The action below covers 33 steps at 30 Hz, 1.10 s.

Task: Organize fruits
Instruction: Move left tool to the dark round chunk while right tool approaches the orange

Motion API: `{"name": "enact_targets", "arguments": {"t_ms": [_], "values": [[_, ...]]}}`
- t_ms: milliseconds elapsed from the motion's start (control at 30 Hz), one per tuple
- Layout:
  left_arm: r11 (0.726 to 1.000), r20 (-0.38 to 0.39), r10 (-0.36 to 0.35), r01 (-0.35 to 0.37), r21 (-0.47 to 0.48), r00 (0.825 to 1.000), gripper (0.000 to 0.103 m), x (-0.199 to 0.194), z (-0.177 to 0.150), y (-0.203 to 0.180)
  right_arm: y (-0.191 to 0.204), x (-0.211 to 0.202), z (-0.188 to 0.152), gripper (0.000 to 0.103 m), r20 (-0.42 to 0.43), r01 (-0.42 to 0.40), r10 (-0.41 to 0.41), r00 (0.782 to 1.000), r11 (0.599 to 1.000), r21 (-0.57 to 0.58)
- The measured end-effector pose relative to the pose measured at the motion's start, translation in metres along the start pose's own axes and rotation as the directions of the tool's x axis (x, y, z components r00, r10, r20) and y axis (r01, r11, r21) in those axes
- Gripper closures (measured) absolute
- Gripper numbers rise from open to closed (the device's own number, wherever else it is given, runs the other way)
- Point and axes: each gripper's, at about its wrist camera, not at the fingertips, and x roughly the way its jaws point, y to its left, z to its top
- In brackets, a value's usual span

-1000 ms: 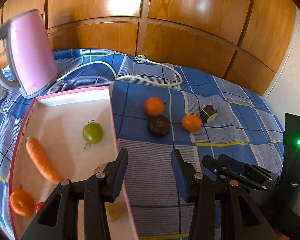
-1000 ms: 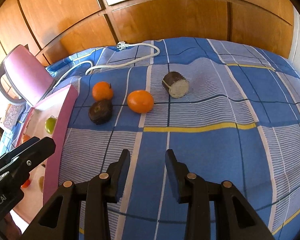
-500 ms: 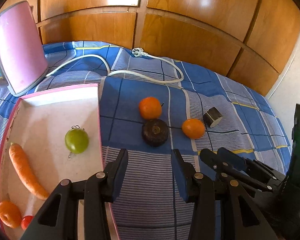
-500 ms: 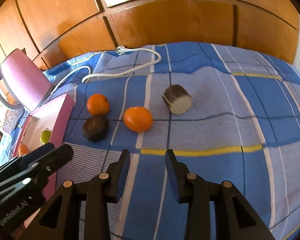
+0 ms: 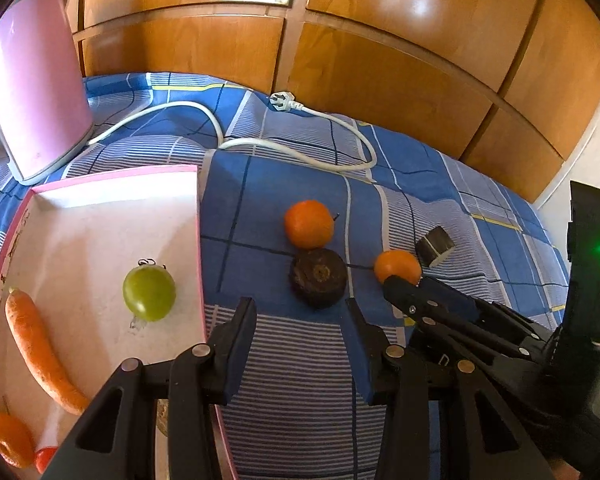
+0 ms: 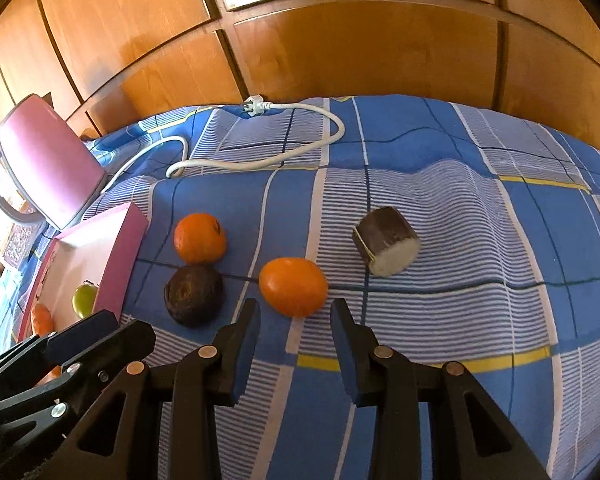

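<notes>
Lining up on the nearer orange (image 6: 293, 286), your right gripper (image 6: 294, 322) has its fingers spread wide and empty, with the fruit sitting just ahead of the gap, so you look set to slide forward and close around it. Your left gripper (image 5: 302, 322) also has its fingers spread with nothing between them, pointed at the dark round fruit (image 5: 318, 277) that lies just beyond its tips. A second orange (image 6: 200, 238) rests touching or nearly touching that dark fruit, on the far side. All three sit on the blue checked cloth (image 6: 460, 320), beside the pink tray (image 5: 198, 240) where a green fruit (image 5: 149, 293), a carrot (image 5: 40, 346) and another orange (image 5: 8, 438) already lie. Keeping both grippers low and aimed suits a two-handed pickup, though the cut brown cylinder (image 6: 386, 246) lies apart to the right, unclaimed.
</notes>
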Motion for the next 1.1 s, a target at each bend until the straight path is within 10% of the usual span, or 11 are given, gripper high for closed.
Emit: {"name": "enact_targets", "arguments": {"t_ms": [1100], "values": [[1.0, -0.057, -0.001, 0.002, 0.03, 0.998, 0.06, 0.043, 0.017, -0.018, -0.017, -0.002, -0.008, 0.069, 0.011, 0.051, -0.05, 0.999, 0.997, -0.061]]}}
